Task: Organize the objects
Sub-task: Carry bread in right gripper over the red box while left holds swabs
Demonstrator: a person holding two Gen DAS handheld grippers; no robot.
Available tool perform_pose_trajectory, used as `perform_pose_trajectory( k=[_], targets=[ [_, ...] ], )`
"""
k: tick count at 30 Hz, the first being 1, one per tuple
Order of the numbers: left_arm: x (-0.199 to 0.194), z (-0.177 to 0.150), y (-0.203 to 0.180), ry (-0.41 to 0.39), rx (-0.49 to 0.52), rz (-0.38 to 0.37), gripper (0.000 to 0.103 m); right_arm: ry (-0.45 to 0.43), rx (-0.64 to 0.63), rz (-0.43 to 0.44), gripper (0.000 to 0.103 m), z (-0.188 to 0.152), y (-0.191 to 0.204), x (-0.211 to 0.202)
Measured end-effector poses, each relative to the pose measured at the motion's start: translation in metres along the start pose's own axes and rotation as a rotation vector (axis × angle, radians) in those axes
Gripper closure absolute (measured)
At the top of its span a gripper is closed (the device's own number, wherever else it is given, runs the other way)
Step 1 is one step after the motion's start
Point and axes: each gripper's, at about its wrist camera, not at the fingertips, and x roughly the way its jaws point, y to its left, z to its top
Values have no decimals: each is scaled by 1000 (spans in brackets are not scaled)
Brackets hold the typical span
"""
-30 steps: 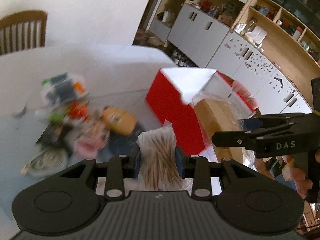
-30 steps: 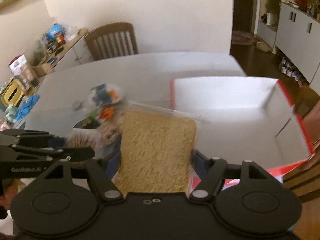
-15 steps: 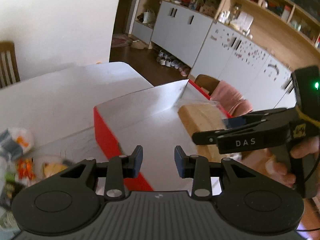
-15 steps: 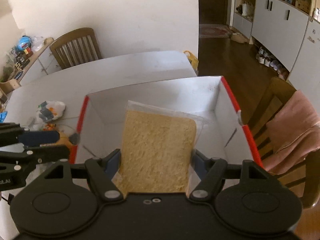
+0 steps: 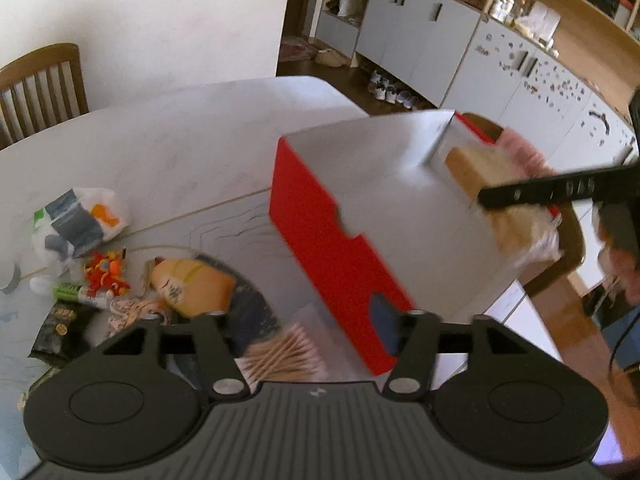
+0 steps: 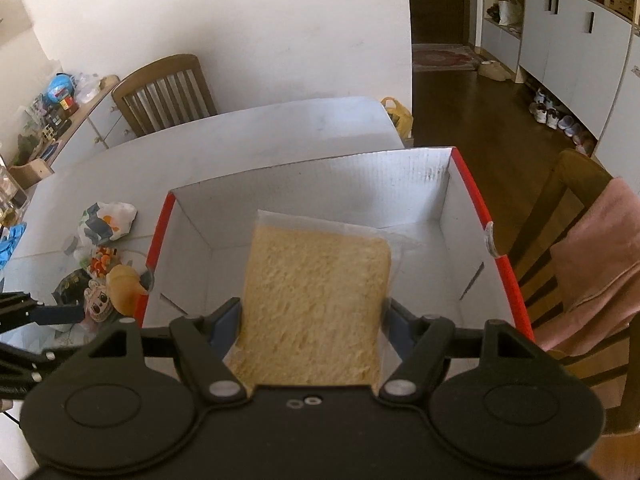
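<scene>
A red box (image 5: 340, 248) with a white inside (image 6: 320, 208) stands at the right end of the table. My right gripper (image 6: 314, 316) is shut on a bagged slice of bread (image 6: 316, 304) and holds it over the box; the bread also shows in the left wrist view (image 5: 496, 184). My left gripper (image 5: 312, 328) is open and empty, just left of the box's near corner. A clear pack of cotton swabs (image 5: 284, 356) lies on the table under it, between the fingers.
Several small items lie left of the box: a yellow pouch (image 5: 192, 284), an orange toy (image 5: 106, 272), a white bag (image 5: 76, 224), a dark packet (image 5: 60, 328). A wooden chair (image 6: 168, 96) stands behind the table, another with a pink cloth (image 6: 592, 256) to the right.
My left gripper let go of the cotton swabs and swung over the box, then back to its left side. My right gripper carried the bread further over the box.
</scene>
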Motion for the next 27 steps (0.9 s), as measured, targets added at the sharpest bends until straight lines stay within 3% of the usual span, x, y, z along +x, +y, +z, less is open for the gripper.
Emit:
perform_pose_trajectory(
  k=[3, 7, 11, 15, 22, 27],
  targets=[
    [8, -9, -1, 18, 86, 11, 38, 8, 5, 3, 30, 1, -1, 3],
    [14, -19, -1, 31, 271, -47, 36, 21, -2, 1, 30, 0, -2, 7],
    [30, -25, -5, 97, 411, -101, 33, 30, -2, -6, 30, -2, -5, 10],
    [48, -34, -9, 154, 539, -70, 33, 37, 9, -11, 30, -4, -9, 13],
    [71, -42, -7, 204, 618, -24, 33, 41, 7, -9, 30, -5, -10, 14],
    [72, -40, -7, 187, 572, -17, 35, 44, 14, -6, 30, -5, -12, 15]
  ],
)
